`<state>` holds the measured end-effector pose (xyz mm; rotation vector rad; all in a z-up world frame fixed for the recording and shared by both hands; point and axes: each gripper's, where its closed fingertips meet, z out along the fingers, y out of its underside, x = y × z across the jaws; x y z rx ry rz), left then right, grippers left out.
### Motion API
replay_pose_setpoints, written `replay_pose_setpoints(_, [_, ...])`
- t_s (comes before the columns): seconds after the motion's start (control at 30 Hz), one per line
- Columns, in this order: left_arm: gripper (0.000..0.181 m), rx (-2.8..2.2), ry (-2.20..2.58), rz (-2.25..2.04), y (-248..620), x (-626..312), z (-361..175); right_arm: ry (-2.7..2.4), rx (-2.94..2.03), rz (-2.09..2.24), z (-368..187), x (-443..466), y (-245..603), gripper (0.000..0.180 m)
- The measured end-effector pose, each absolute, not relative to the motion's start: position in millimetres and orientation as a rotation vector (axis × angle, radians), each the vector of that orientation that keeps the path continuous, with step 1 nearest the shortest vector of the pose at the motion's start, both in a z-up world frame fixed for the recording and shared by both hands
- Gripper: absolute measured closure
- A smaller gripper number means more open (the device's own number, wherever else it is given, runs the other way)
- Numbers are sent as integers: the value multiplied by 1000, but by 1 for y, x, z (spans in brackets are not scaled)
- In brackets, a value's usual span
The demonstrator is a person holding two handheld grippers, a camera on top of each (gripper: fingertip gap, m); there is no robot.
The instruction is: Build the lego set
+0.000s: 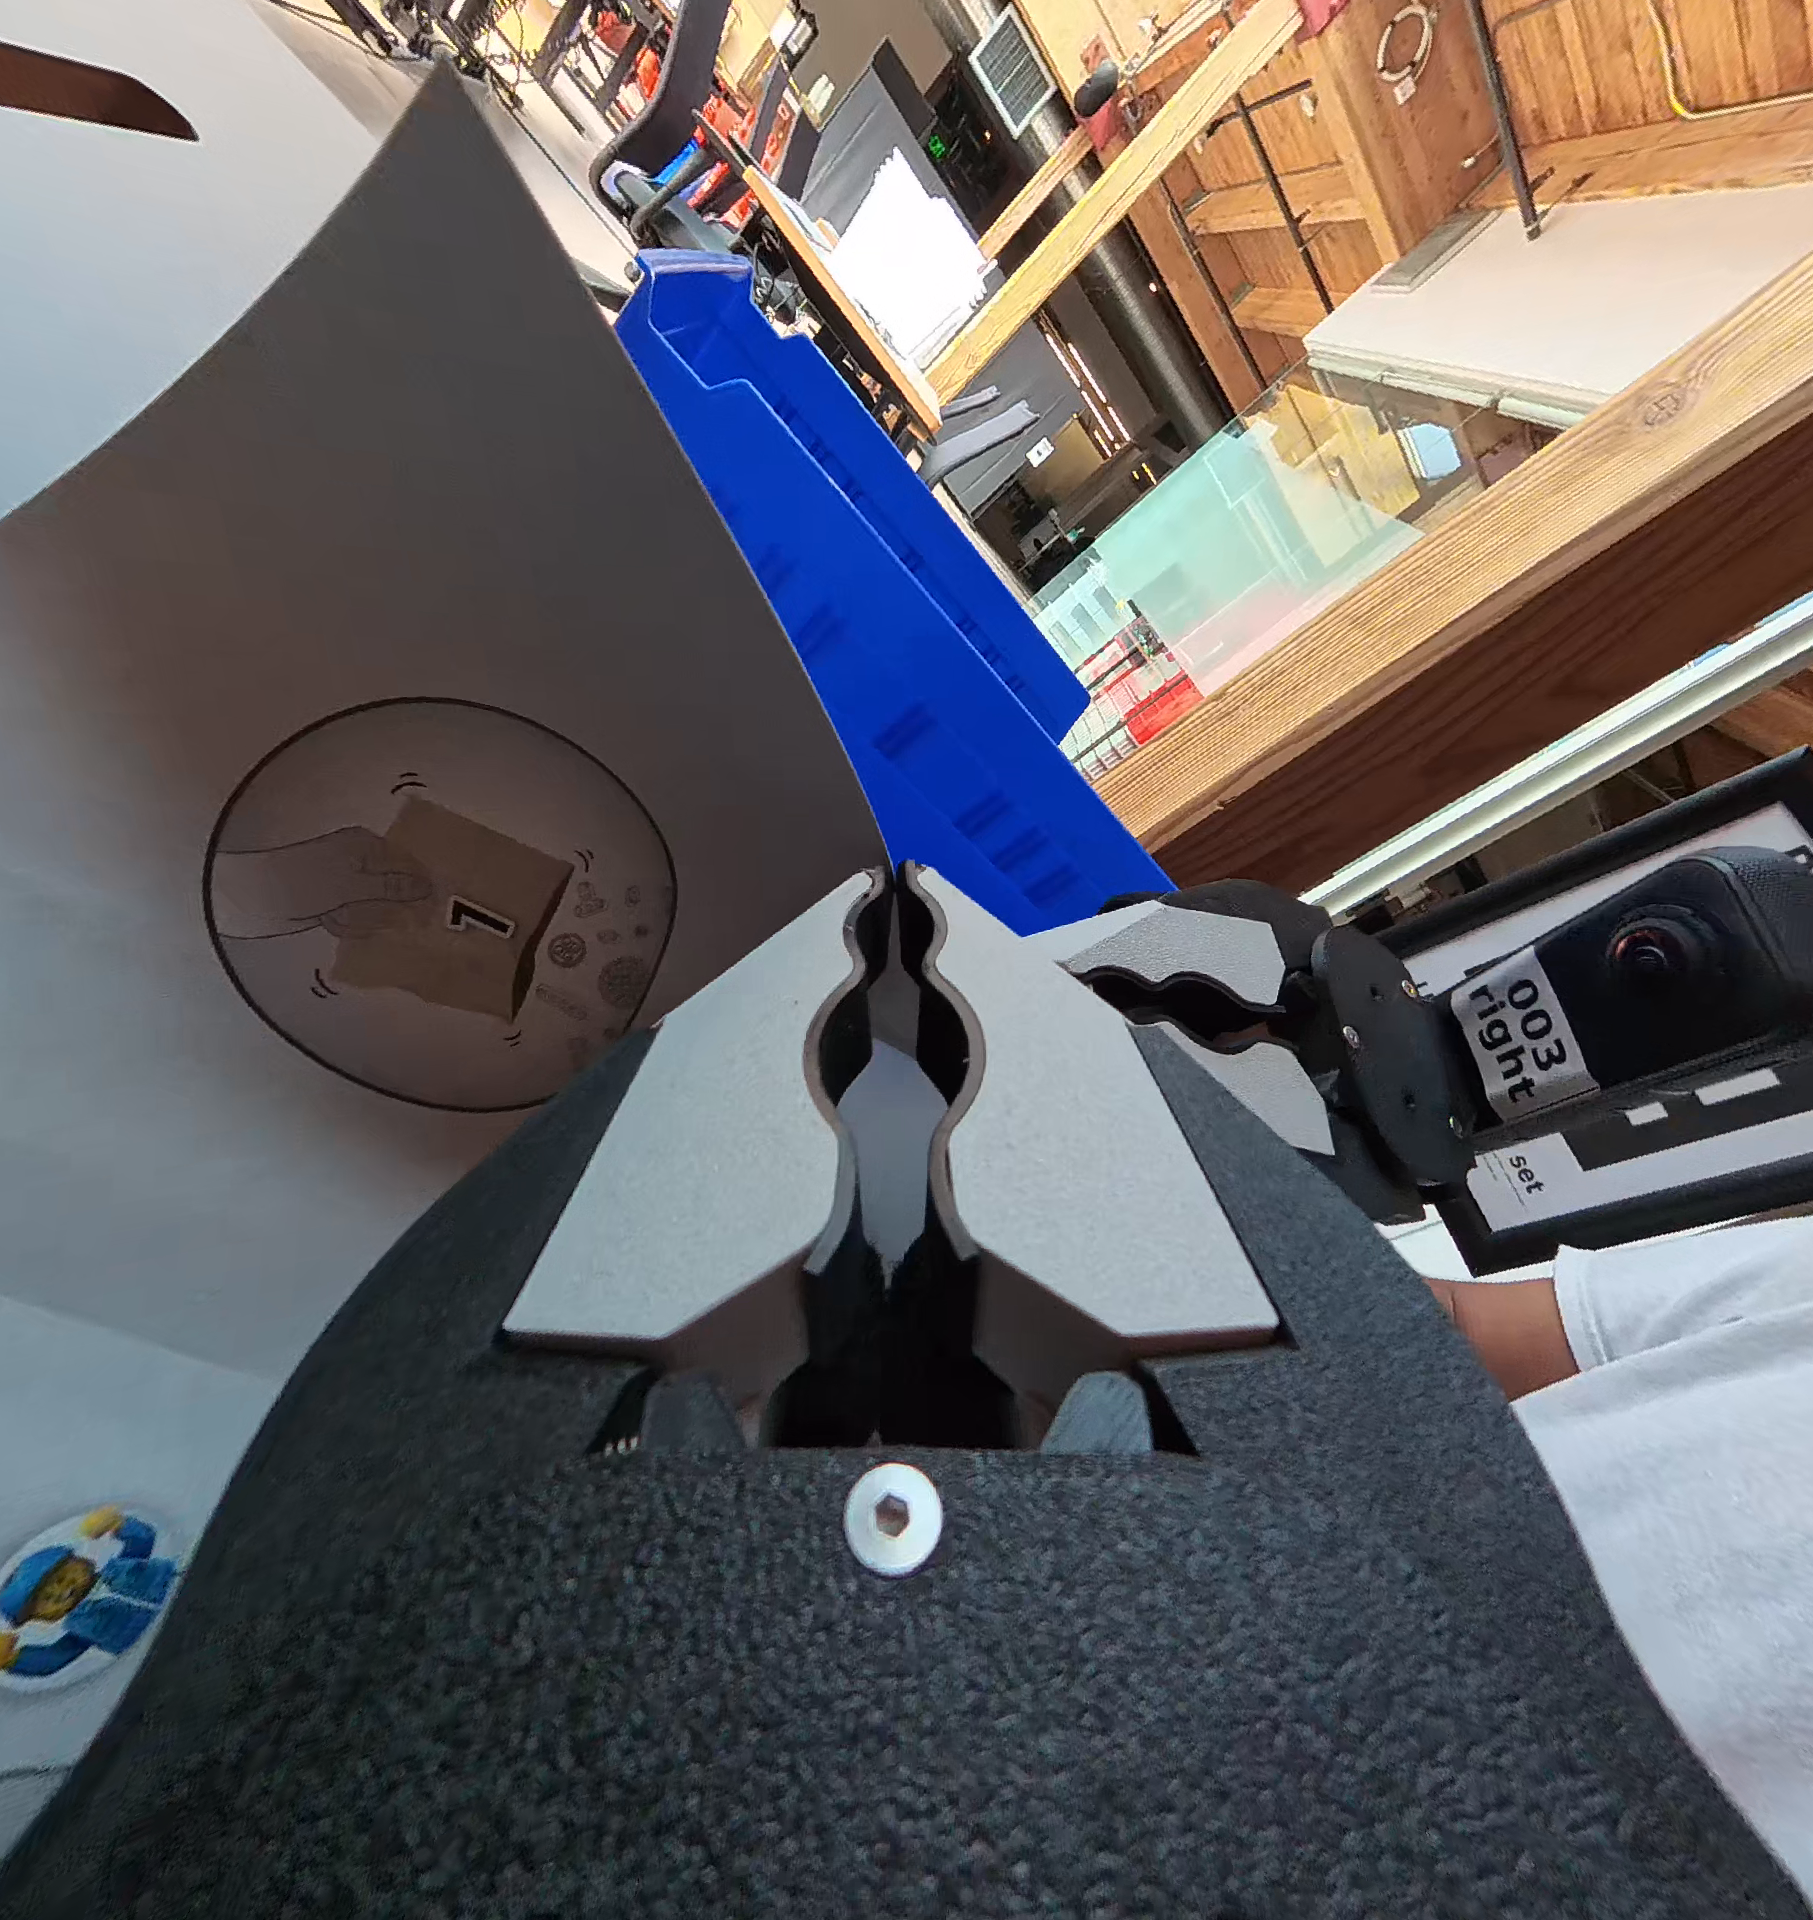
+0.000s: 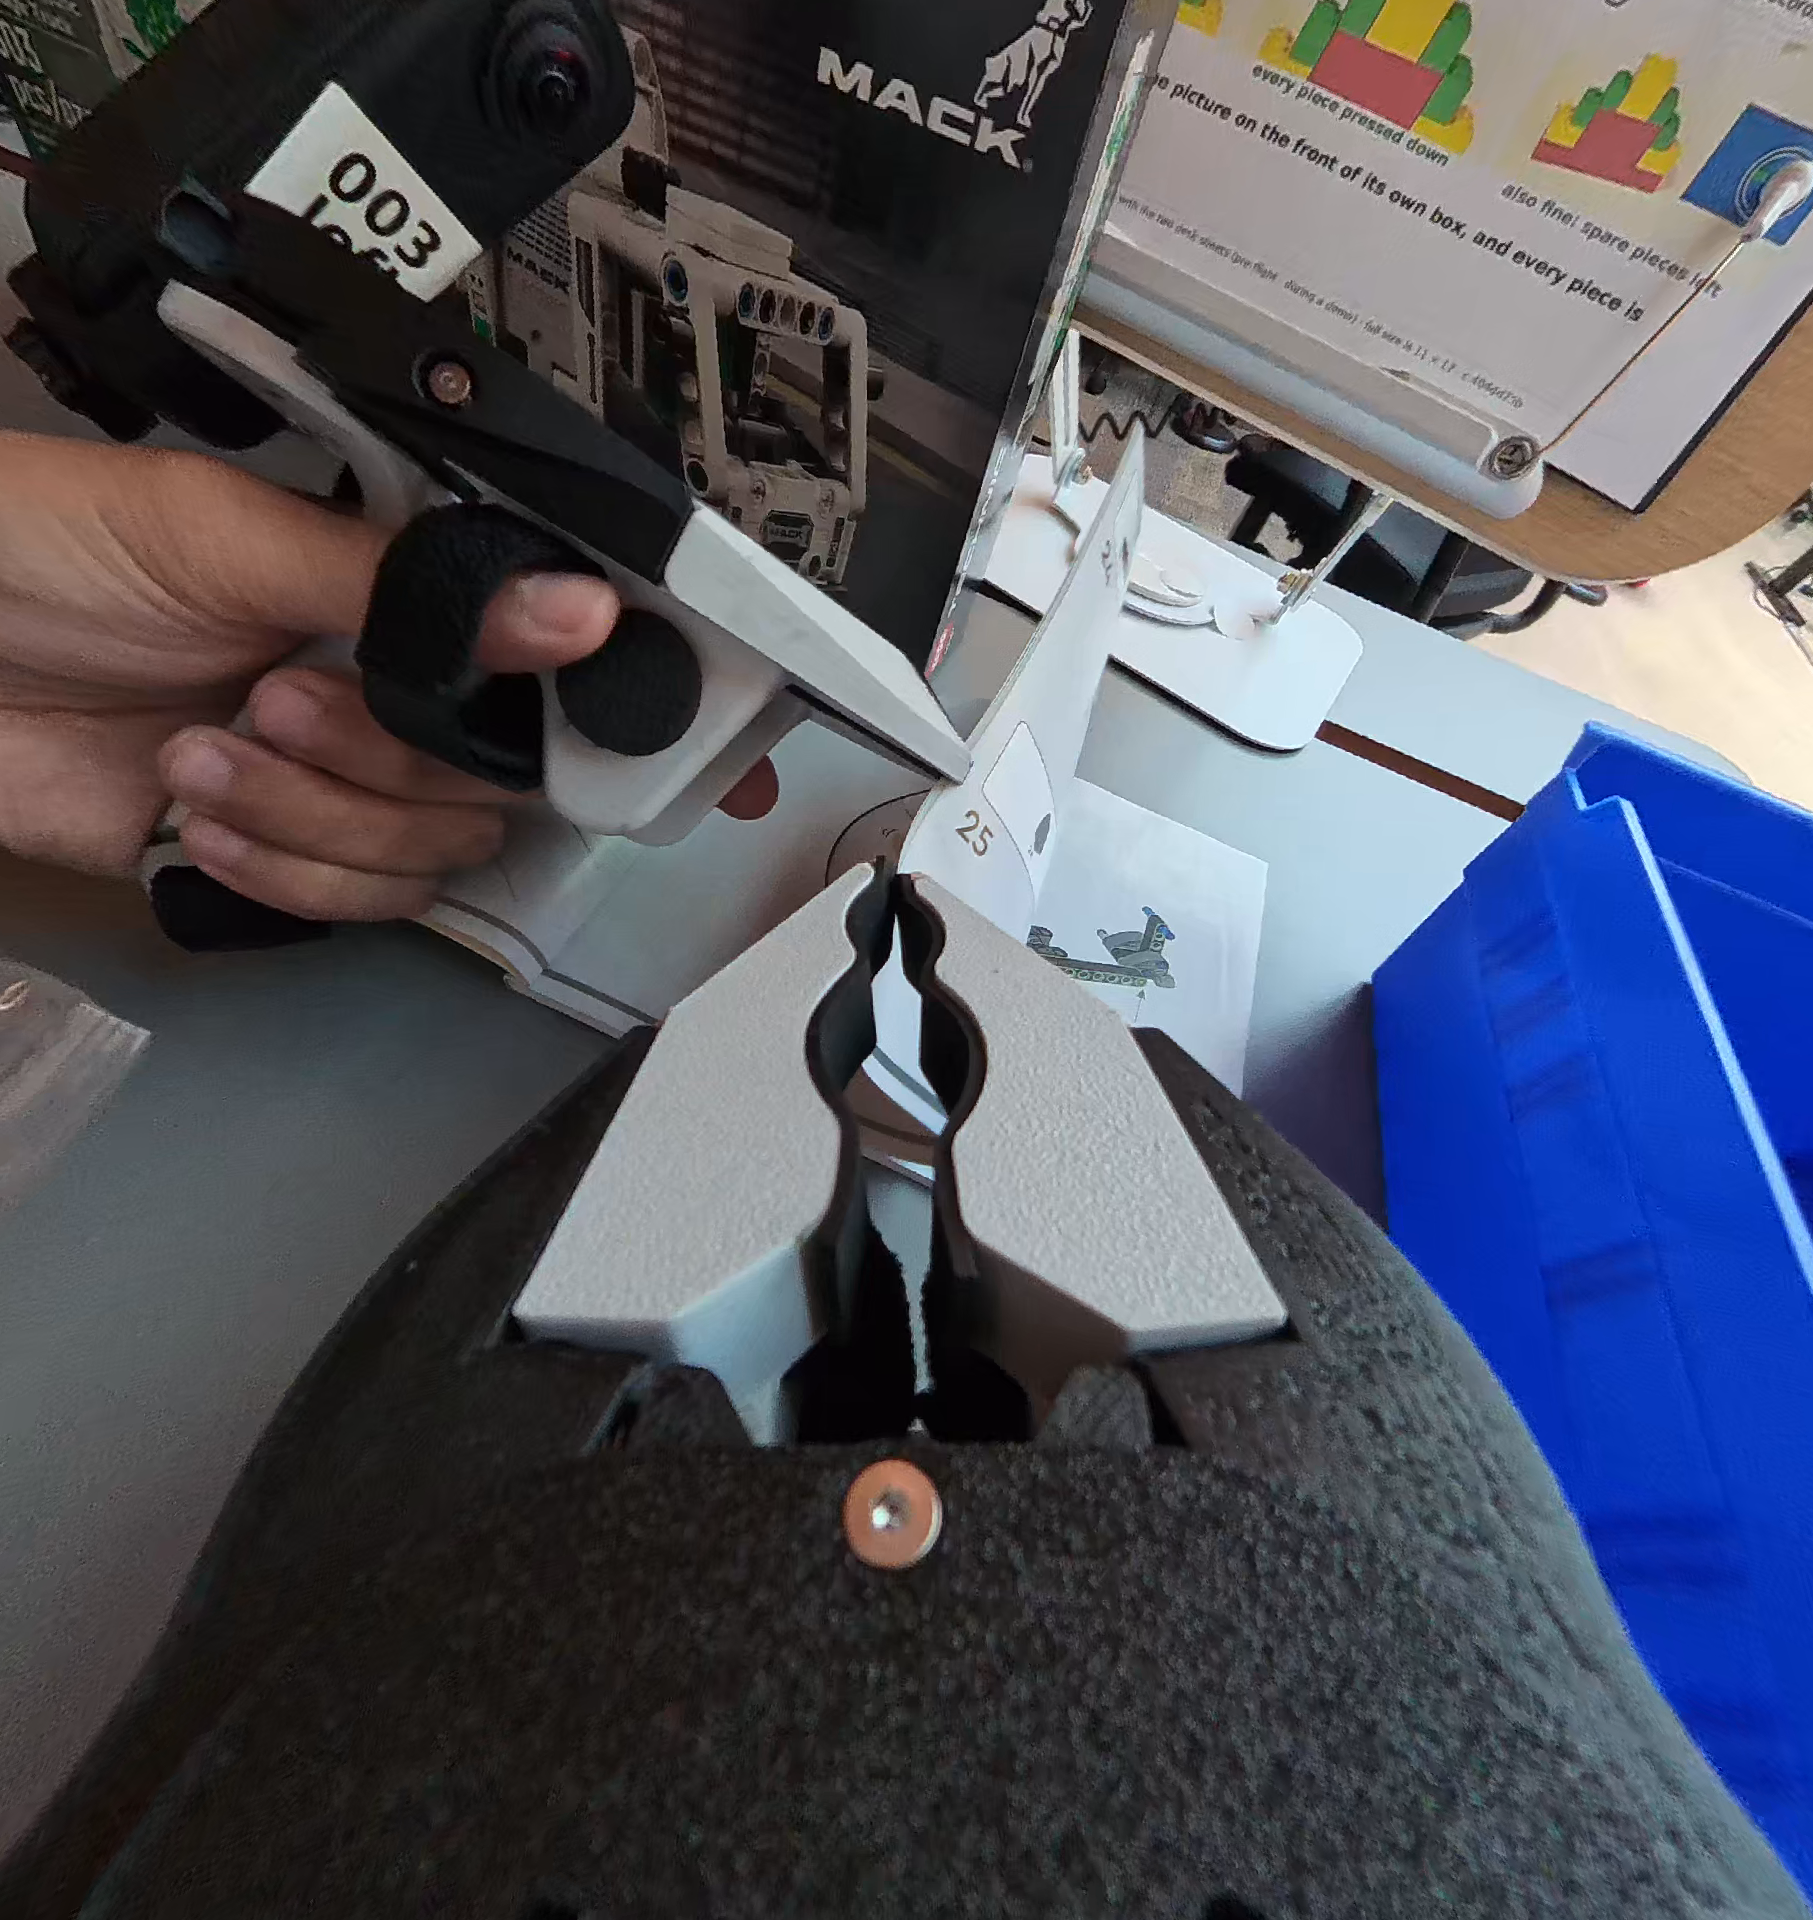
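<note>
The lego instruction booklet (image 2: pixel 1141 914) lies open on the grey table. One page (image 1: pixel 393 499) stands lifted, with a circle drawing on its grey face. My left gripper (image 1: pixel 897 883) is shut on that page's edge; in the right wrist view its tip (image 2: pixel 959 764) pinches the page (image 2: pixel 1027 790) from the left. My right gripper (image 2: pixel 897 883) is shut, and the same page's lower corner runs into its tips. In the left wrist view the right gripper (image 1: pixel 1078 971) sits just right of my left fingers. No loose lego pieces show.
A blue plastic bin (image 2: pixel 1629 1143) stands right of the booklet and also shows in the left wrist view (image 1: pixel 881 582). The dark lego box (image 2: pixel 829 260) stands upright behind it. A white stand (image 2: pixel 1245 665) holds a printed sheet. A clear bag (image 2: pixel 19 1049) lies at left. Less than 4 cm separates the two grippers' tips.
</note>
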<state>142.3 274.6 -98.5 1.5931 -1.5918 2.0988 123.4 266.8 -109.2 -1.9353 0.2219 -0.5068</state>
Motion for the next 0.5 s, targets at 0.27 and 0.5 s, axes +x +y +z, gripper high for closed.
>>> replay_pose_setpoints(0.27, [181,1523,-1574,2136,272,139,-97,263,-1806,-552,-81,147,251,162])
replay_pose_setpoints(0.5, [181,1434,-1435,2229,274,136,-81,283,-1802,125,-95,128,279,95])
